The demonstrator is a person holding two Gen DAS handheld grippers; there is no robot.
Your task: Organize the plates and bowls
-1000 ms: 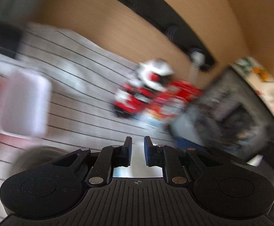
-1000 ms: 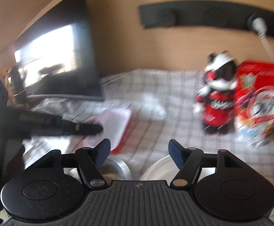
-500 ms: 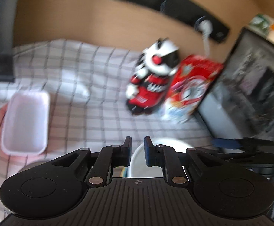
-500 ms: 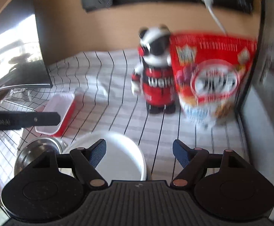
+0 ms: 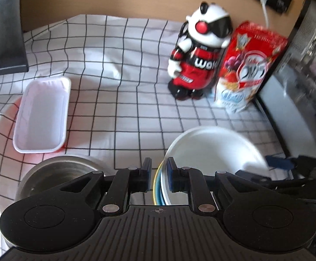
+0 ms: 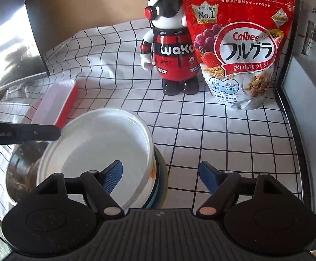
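- Sitting on top of a small stack, the white plate (image 6: 97, 150) has blue and yellow rims peeking out under it, so some stacking looks done.
- The steel bowl (image 5: 58, 171) stands just beside the stack on the left, on its own, and it likely needs a place too.
- The red and white tray (image 5: 41, 114) lies flat a bit farther back, apart from the bowl.
- The left gripper (image 5: 159, 175) has its pads pulled close, with only a thin gap, right at the near edge of the stack. It may be pinching a rim, but the view is too tight to be sure.
- The right gripper (image 6: 161, 177) is spread wide and holds nothing. It hangs over the near right edge of the plate.
- Most of the sorting looks left to do.
- The tablecloth (image 6: 212, 130) is white with black squares and has some bumps in it.
- A toy bear (image 6: 170, 37) in red and black stands at the back, touching a red cereal bag (image 6: 237, 47).
- A tan wall sits behind, with a dark screen (image 5: 1, 26) on the left and a dark box (image 5: 305, 87) on the right.
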